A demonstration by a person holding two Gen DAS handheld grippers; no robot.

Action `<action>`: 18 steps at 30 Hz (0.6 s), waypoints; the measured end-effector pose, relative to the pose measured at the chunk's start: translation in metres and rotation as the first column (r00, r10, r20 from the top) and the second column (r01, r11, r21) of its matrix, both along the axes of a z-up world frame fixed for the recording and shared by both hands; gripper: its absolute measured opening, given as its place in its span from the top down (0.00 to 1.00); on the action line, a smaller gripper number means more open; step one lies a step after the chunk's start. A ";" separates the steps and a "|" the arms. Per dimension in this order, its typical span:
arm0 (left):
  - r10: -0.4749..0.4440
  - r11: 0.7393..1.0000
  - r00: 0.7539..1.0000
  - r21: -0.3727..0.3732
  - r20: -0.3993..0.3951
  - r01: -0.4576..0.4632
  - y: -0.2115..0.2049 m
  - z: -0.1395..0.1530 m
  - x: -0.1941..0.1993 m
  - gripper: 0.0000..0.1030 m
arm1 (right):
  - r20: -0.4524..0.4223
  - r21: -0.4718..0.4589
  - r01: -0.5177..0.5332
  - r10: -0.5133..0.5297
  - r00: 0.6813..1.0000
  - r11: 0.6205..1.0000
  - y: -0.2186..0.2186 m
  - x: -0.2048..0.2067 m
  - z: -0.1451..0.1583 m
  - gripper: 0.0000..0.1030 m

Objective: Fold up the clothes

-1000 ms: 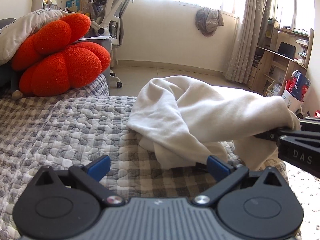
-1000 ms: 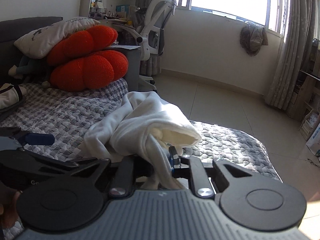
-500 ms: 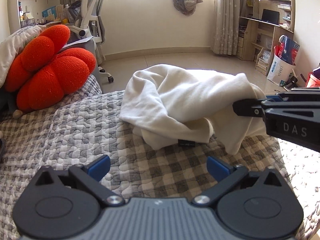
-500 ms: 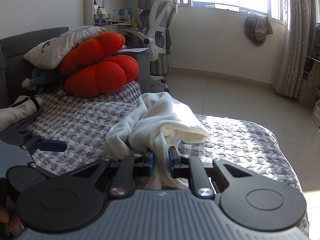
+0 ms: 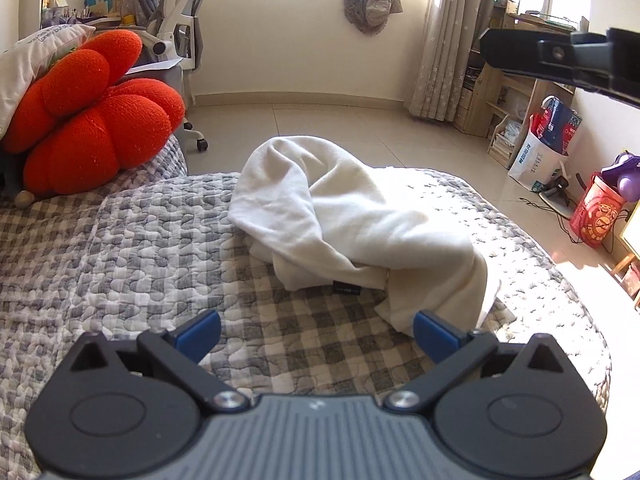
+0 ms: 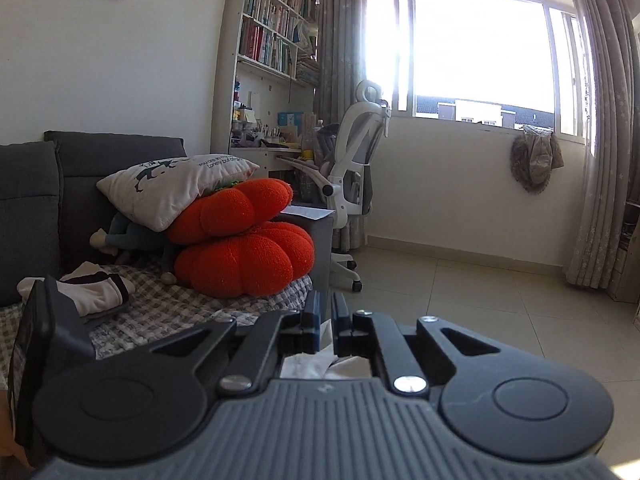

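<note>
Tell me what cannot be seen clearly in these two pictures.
- Left wrist view: the small dark label on the white garment is too small to read.
- Right wrist view: the garment is mostly hidden behind the right gripper.
- Left wrist view: the right gripper is cut by the edge.

Sunlight pours through a wide window [image 6: 480, 52] flanked by grey curtains [image 6: 600, 140] onto a pale tiled floor [image 6: 460, 300]. A white office chair [image 6: 356, 168] stands beside a crowded bookshelf [image 6: 272, 40]; orange cushions [image 6: 244, 252] sit on the checked bedcover [image 5: 120, 248].
</note>
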State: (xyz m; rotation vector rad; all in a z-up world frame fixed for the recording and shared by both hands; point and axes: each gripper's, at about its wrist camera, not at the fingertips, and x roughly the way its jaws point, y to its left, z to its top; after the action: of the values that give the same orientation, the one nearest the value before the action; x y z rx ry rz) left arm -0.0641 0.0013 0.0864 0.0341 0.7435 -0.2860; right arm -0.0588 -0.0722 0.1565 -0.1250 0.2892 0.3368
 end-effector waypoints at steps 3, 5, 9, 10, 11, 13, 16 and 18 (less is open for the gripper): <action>0.014 1.000 0.999 0.015 -0.035 -0.014 0.005 -0.008 0.006 0.00 | -0.114 -0.074 0.003 -0.011 0.993 0.997 0.004 0.019 -0.030 0.47; 0.026 1.000 0.998 0.009 -0.055 -0.026 0.009 -0.009 0.007 0.00 | -0.185 -0.123 0.012 -0.035 0.982 0.992 0.006 0.029 -0.048 0.38; -0.004 1.000 0.998 -0.018 -0.060 0.003 0.014 -0.005 0.006 0.00 | -0.264 -0.130 0.065 -0.098 0.960 0.989 0.002 0.034 -0.062 0.22; -0.011 1.000 0.999 -0.015 -0.053 0.010 0.014 -0.005 0.006 0.00 | -0.278 -0.114 0.073 -0.102 0.955 0.991 0.000 0.034 -0.063 0.22; -0.011 1.000 0.999 0.000 -0.049 0.011 0.013 -0.006 0.007 0.00 | -0.284 -0.104 0.082 -0.109 0.953 0.991 -0.003 0.033 -0.063 0.22; -0.001 1.000 0.999 0.024 -0.052 0.003 0.014 -0.009 0.011 0.00 | -0.288 -0.089 0.103 -0.125 0.950 0.991 -0.008 0.032 -0.063 0.22; 0.031 0.999 0.997 0.039 -0.077 -0.028 0.017 -0.017 0.020 0.00 | -0.308 -0.096 0.106 -0.131 0.942 0.990 -0.015 0.037 -0.069 0.22; 0.044 0.999 0.995 0.034 -0.092 -0.041 0.019 -0.021 0.025 0.00 | -0.320 -0.136 0.105 -0.144 0.936 0.985 -0.016 0.044 -0.081 0.29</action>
State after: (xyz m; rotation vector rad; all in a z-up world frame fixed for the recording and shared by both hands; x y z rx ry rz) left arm -0.0392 0.0205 0.0654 0.0356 0.8404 -0.2366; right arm -0.0150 -0.0887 0.0758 -0.1648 0.6471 0.2123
